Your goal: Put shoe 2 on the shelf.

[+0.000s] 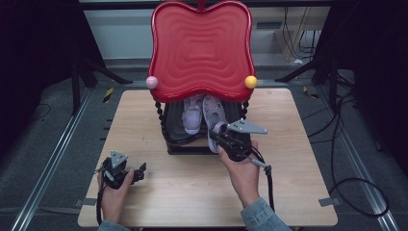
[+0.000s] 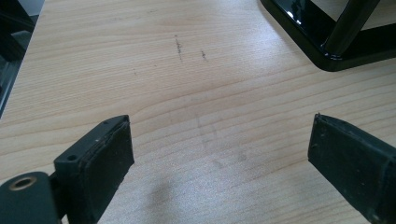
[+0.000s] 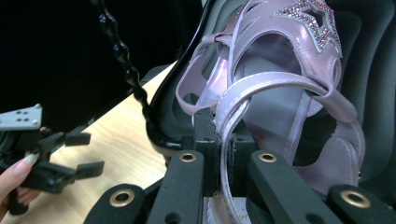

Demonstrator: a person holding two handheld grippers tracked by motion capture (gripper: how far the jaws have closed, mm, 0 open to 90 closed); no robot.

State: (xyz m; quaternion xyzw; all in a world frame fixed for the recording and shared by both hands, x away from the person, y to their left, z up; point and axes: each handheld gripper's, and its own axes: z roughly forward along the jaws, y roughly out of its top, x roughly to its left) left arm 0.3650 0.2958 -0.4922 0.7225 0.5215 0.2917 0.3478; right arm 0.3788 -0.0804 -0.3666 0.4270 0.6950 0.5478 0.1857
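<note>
Pale lilac straps mark the sandal (image 3: 280,93) that is clamped at its heel end by the right gripper (image 1: 219,137); in the right gripper view a strap is seen pinched between the two black jaws, which stand close together on it. A glittering star is carried on the front band of this sandal. In the high view the same sandal (image 1: 215,115) is seen lying on the lower black shelf (image 1: 175,126) of a small stand, with its heel end towards the person, and the right gripper is held at the shelf's front edge by the right hand (image 1: 244,173), whose denim sleeve enters from the bottom.

A second sandal (image 1: 192,115) of the same pale colour is seen just beside the first, to its left on the same shelf, untouched by either gripper. The shelf is overhung by a red apple-shaped tray (image 1: 201,48) carried on beaded black posts, and a pink ball (image 1: 152,82) and a yellow ball (image 1: 250,82) are fixed at the tray's front corners. The stand is placed at the far middle of a light wooden table (image 1: 202,183).

The left gripper (image 1: 132,174) is held low over the near left part of the table, well apart from the stand and the sandals. In the left gripper view its jaws are spread wide, with nothing between them but bare wood, and a corner of the stand's black base (image 2: 303,32) is seen at the upper right.
</note>
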